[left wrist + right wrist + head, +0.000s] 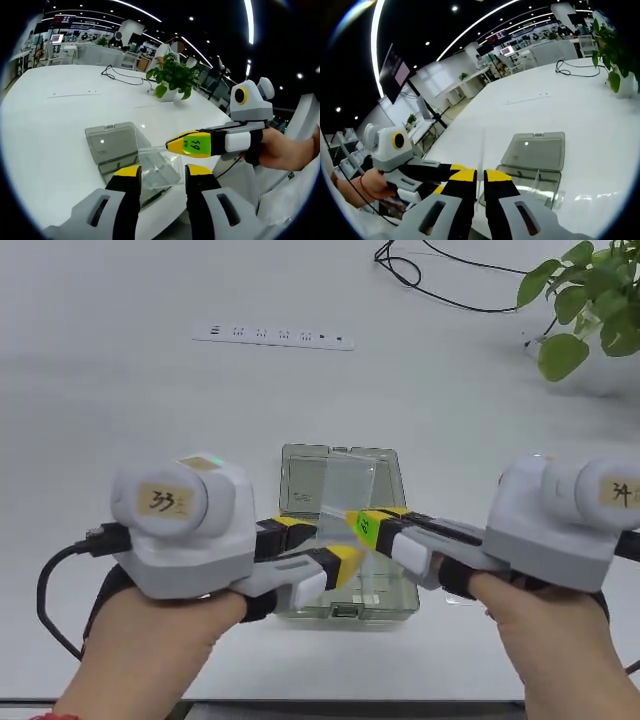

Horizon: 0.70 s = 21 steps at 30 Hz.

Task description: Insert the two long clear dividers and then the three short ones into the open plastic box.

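A clear divider point(348, 483) is held upright over the open plastic box point(402, 600), near the front edge of the white table point(140, 410), clamped between the right gripper point(480, 176) jaws, while the left gripper point(161, 172) is poised beside it, jaws apart.

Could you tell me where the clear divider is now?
The clear divider stands upright over the open plastic box, mid head view, pinched by the right tool.
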Each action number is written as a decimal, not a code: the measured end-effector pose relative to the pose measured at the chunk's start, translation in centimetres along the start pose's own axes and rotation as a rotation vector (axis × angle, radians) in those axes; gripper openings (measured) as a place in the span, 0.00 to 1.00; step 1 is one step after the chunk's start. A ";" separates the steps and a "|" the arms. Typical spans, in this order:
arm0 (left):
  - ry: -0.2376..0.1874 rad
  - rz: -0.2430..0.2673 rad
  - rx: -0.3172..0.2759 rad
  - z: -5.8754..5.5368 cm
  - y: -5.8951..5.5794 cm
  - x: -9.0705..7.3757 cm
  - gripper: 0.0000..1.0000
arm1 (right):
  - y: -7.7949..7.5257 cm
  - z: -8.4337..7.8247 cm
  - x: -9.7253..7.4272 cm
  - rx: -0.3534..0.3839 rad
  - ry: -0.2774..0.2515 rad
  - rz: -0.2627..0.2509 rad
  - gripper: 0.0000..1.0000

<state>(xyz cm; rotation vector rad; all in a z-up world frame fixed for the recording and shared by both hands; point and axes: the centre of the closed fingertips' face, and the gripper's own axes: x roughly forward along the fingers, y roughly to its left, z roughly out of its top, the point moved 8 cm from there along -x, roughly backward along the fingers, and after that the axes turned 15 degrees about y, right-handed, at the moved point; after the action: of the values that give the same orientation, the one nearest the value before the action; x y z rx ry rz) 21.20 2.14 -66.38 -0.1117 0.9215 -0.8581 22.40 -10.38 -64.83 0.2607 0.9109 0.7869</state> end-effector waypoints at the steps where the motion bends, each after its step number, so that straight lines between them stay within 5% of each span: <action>1: 0.001 -0.002 -0.001 0.0 0.0 0.0 0.34 | 0.0 0.0 0.0 -0.003 0.004 0.000 0.06; 14: 0.002 -0.023 0.038 -0.8 0.5 -0.7 0.43 | 0.3 0.7 0.1 -0.009 0.017 0.004 0.06; 21: 0.007 -0.027 0.154 -1.4 1.3 -1.7 0.54 | -0.8 1.4 0.5 0.051 0.073 -0.016 0.06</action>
<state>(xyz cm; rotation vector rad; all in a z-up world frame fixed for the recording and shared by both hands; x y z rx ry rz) 20.46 4.57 -66.68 0.0124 0.8592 -0.9524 24.11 -10.45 -64.69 0.2706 1.0016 0.7630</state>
